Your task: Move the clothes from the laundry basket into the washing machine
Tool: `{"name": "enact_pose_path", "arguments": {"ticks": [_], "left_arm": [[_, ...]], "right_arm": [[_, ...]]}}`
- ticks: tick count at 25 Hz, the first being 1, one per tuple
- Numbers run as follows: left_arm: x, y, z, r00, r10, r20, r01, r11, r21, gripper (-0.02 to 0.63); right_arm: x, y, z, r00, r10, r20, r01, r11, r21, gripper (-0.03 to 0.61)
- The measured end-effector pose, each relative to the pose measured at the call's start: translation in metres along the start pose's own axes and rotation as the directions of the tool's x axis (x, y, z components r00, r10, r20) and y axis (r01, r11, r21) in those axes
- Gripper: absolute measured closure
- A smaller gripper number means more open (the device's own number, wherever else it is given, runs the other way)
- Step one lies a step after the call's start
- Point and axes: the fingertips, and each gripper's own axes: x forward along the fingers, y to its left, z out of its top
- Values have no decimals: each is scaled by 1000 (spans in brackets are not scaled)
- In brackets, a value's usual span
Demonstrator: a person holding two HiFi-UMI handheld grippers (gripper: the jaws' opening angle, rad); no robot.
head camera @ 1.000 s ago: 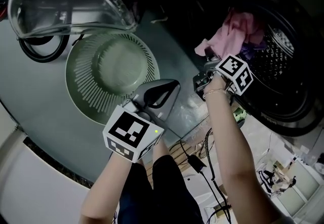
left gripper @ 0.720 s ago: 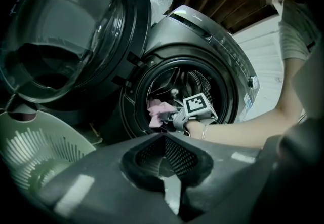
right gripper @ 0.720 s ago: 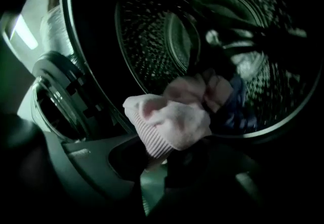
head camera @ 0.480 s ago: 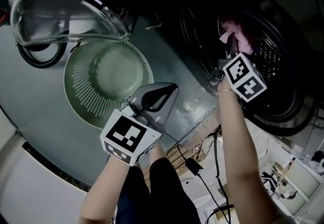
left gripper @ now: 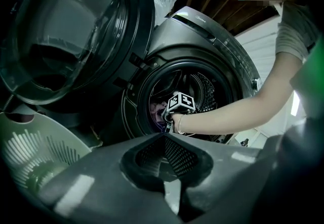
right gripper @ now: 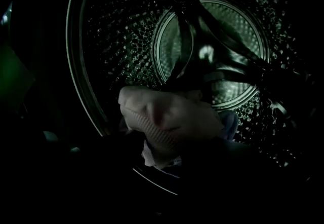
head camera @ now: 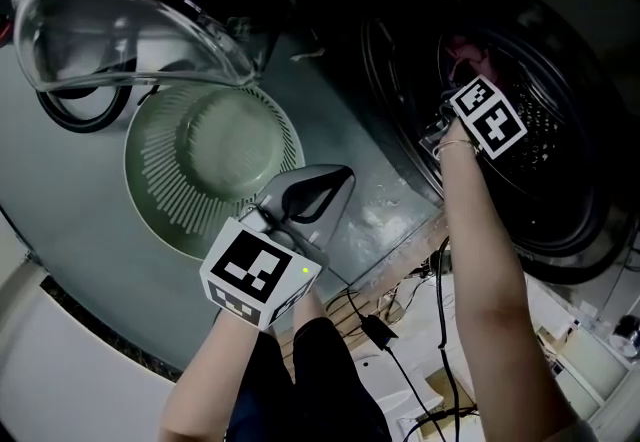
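Note:
The pale green laundry basket (head camera: 165,195) lies below the open door, and no clothes show in it. My left gripper (head camera: 335,180) hangs just right of it, shut and holding nothing; in the left gripper view its jaws (left gripper: 164,136) meet. My right gripper (head camera: 468,80) reaches into the washing machine drum (head camera: 560,130), shut on a pink garment (right gripper: 167,116) whose top edge shows in the head view (head camera: 462,52). In the left gripper view the right gripper (left gripper: 180,102) is inside the drum mouth. A bluish cloth (right gripper: 229,120) lies behind the pink one.
The washer's glass door (head camera: 140,10) stands swung open at upper left, above the basket. A black hose loop (head camera: 70,105) sits to the basket's left. Cables and a plug (head camera: 385,325) trail on the floor between my arms.
My right gripper has carried the pink garment from in front of the drum mouth up and into the drum. The left gripper has stayed by the basket.

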Motion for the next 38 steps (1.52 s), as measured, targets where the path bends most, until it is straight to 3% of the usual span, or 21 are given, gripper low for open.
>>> {"name": "enact_pose_path", "arguments": {"ticks": [2, 5, 6, 17, 20, 23, 26, 33, 35, 38], "left_arm": [[0, 2, 0, 1000, 6, -1, -6, 1000, 10, 607], [-2, 4, 0, 1000, 10, -15, -10, 1000, 2, 607], [-3, 3, 1, 1000, 10, -17, -10, 1000, 3, 607], [-28, -28, 35, 1000, 11, -25, -10, 998, 54, 607], [-40, -40, 49, 1000, 14, -28, -11, 997, 78, 607], [-60, -62, 65, 999, 23, -33, -20, 996, 83, 607], [-86, -83, 91, 999, 44, -25, -41, 994, 102, 607], [-148, -133, 169, 997, 71, 3, -70, 976, 205, 607], [-169, -153, 191, 997, 69, 32, -74, 975, 209, 607], [-198, -180, 218, 995, 75, 61, -86, 972, 220, 607]], "right_arm": [[4, -2, -6, 1000, -5, -31, 5, 1000, -6, 318], [1, -2, -19, 996, 17, -86, -15, 1000, 19, 131], [-3, -2, -21, 995, 27, -94, -24, 999, 24, 114], [-85, 25, -20, 985, 140, -98, -141, 990, 0, 77], [-110, 33, -11, 982, 167, -86, -166, 986, 23, 78], [-156, 43, -3, 972, 219, -89, -219, 976, 6, 122], [-212, 61, 12, 945, 315, -92, -315, 949, 13, 140], [-357, 114, 75, 853, 520, -44, -519, 854, 29, 214], [-402, 122, 98, 823, 567, -27, -565, 824, 41, 247], [-458, 134, 130, 769, 639, -10, -638, 769, 40, 249]]}}
